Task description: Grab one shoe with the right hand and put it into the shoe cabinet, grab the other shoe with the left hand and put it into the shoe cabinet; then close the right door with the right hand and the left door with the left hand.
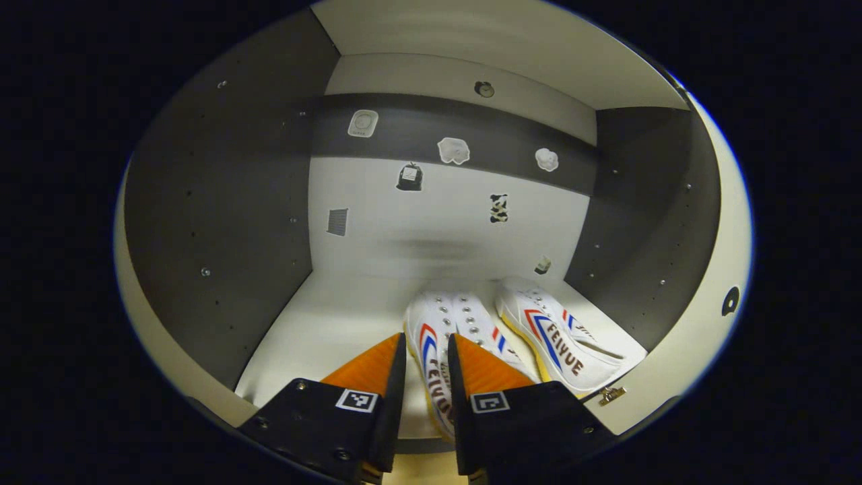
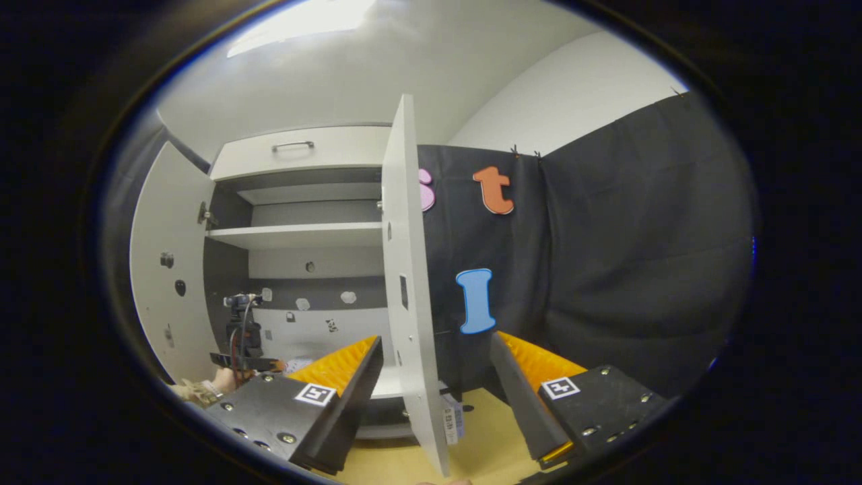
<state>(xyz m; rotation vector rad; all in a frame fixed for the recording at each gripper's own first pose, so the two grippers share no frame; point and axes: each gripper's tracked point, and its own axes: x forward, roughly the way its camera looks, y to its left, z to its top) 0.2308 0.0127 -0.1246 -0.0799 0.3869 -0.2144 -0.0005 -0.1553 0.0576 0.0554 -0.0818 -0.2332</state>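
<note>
Both shoes [image 1: 444, 337] [image 1: 559, 333] are white with red and blue stripes and yellow-edged soles. The shoe cabinet [image 1: 222, 222] has dark grey side walls, a white floor, and a white right door [image 2: 407, 283]. The booth's wall [image 2: 606, 269] is black.

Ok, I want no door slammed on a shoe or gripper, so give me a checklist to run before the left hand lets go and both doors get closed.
1. First shoe on cabinet floor: ok.
2. Second shoe fully inside: cannot tell; its heel reaches the front edge.
3. Left hand-held gripper released: not ok; fingers grip the shoe.
4. Right door between right hand-held gripper fingers, open: ok.
5. Left door open, doorway blocked by the left gripper: not ok.
</note>
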